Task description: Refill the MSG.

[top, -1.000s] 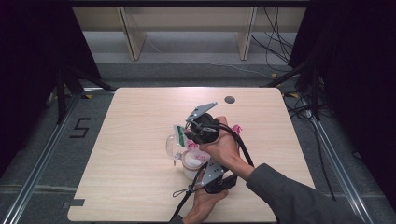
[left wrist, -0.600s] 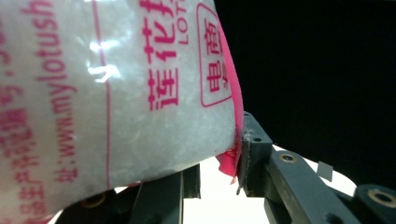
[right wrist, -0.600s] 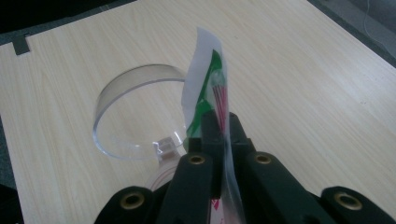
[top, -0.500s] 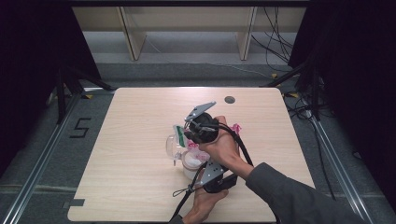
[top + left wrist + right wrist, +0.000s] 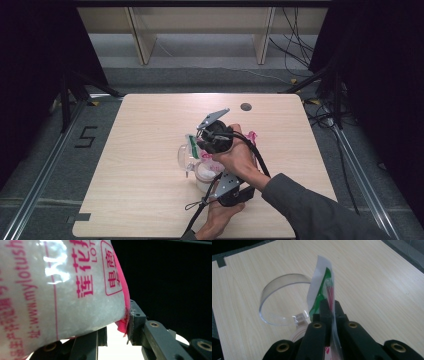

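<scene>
A plastic bag of white grains with pink print [image 5: 202, 170] is held up over the middle of the wooden table [image 5: 150, 125]. My right gripper [image 5: 197, 145] is shut on the bag's flat top strip [image 5: 322, 282], which is clear with green and pink marks; its jaws [image 5: 330, 306] pinch it edge-on. My left gripper [image 5: 212, 180] comes from below, and its jaws [image 5: 116, 327] press the bag's full body [image 5: 62, 295] between them. A clear round container [image 5: 185, 156] stands right beside the bag, and its rim [image 5: 279, 302] lies just below the strip.
A small dark round hole [image 5: 245, 106] sits near the table's far edge. Something pink [image 5: 251, 136] lies beside the right hand. A "5" mark [image 5: 86, 136] is on the floor at the left. Cables [image 5: 300, 50] run behind the table at the right.
</scene>
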Demonstrator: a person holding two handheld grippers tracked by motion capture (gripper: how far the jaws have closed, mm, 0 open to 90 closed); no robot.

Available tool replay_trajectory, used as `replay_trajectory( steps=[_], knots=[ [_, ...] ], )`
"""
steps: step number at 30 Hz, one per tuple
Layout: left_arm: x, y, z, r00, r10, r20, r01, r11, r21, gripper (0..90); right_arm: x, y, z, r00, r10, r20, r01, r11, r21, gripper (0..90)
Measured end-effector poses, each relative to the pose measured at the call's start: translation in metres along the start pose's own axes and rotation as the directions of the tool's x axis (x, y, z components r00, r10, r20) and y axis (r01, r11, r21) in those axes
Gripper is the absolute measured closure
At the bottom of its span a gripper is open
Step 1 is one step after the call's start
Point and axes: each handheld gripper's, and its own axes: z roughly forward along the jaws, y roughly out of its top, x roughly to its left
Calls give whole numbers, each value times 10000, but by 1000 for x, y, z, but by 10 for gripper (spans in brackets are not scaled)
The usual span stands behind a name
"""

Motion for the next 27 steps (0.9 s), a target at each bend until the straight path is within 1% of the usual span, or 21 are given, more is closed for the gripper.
replay_trajectory(
  steps=[1, 3, 4, 5, 7, 8, 9, 10, 11, 12, 13, 14, 15, 17, 19, 21, 22, 24, 25, 26, 27],
  knots=[
    [0, -1, 1, 10000, -39, 74, 40, 9998, -184, 732, 0, -1, 1, 10000, -33, 85, 33, 10000, -91, 900],
    [0, 0, 2, 9999, -81, 104, 84, 9997, -249, 732, 1, 0, 2, 10000, 35, 43, -35, 10000, -47, 900],
    [0, 1, 0, 10000, -32, 6, 32, 10000, -36, 731, 1, 0, 2, 10000, 36, 18, -36, 10000, -38, 900],
    [-1, 1, 0, 9999, -91, 49, 91, 9999, -106, 731, 0, 0, 1, 10000, 19, -45, -18, 10000, 23, 900],
    [-1, 1, 0, 9998, -175, 78, 176, 9998, -133, 731, 0, 0, 0, 9998, 187, 54, -187, 9998, 95, 900],
    [-2, 1, -1, 9998, -189, 66, 189, 9998, -87, 731, 0, 0, 1, 10000, 86, -4, -86, 10000, 50, 900],
    [-2, 1, -1, 9999, -149, 33, 149, 9999, -45, 731, 1, -1, 3, 9999, 58, 140, -56, 9999, -138, 900],
    [-1, 1, -1, 10000, -53, 55, 54, 10000, -22, 731, 1, 0, 2, 9999, 91, 128, -91, 9999, 46, 900],
    [-2, 1, 0, 9999, -93, 69, 94, 9999, -95, 731, 1, 0, 2, 10000, 16, 21, -15, 10000, -5, 900],
    [-1, 1, -1, 10000, -21, 61, 21, 10000, -74, 731, 0, 0, 1, 10000, 63, -73, -62, 10000, 71, 900],
    [-2, 1, 0, 9999, -101, 73, 102, 9999, -137, 731, 0, 0, 1, 10000, 55, -29, -55, 10000, 34, 900],
    [-2, 1, 0, 9999, -115, 108, 118, 9997, -201, 731, 0, 0, 0, 9998, 189, 57, -190, 9998, 110, 900],
    [-2, 1, 0, 9999, -95, 112, 97, 9998, -197, 731, 0, 0, 0, 9998, 183, 52, -183, 9998, 106, 900],
    [-1, 0, 0, 10000, -14, 70, 15, 9999, -157, 732, -2, 1, 0, 9996, -281, -54, 280, 9995, -126, 900],
    [0, -1, 0, 10000, 6, 26, -6, 9999, -121, 733, -1, 1, 0, 9997, -244, 30, 245, 9994, -264, 900],
    [0, -1, 1, 10000, -24, 49, 25, 9999, -171, 734, -1, 1, -1, 9998, -186, -39, 185, 9997, -183, 900],
    [0, -1, 1, 10000, -8, 44, 9, 9999, -139, 734, -1, 1, -1, 9997, -259, -6, 259, 9994, -244, 900],
    [1, -1, 0, 10000, 6, 8, -6, 9999, -132, 735, 2, 1, -2, 10000, 79, 7, -79, 9998, -179, 900],
    [1, -1, 0, 10000, -29, 14, 29, 9999, -165, 736, 0, 2, -2, 9997, -228, -8, 228, 9994, -274, 900],
    [1, 0, 0, 10000, -21, -33, 21, 9999, -100, 737, 2, 2, -2, 10000, -96, 24, 97, 9992, -400, 900],
    [2, 0, 0, 10000, 4, -35, -4, 10000, -87, 737, 2, 3, -3, 9999, -80, -88, 77, 9996, -286, 900]
  ],
)
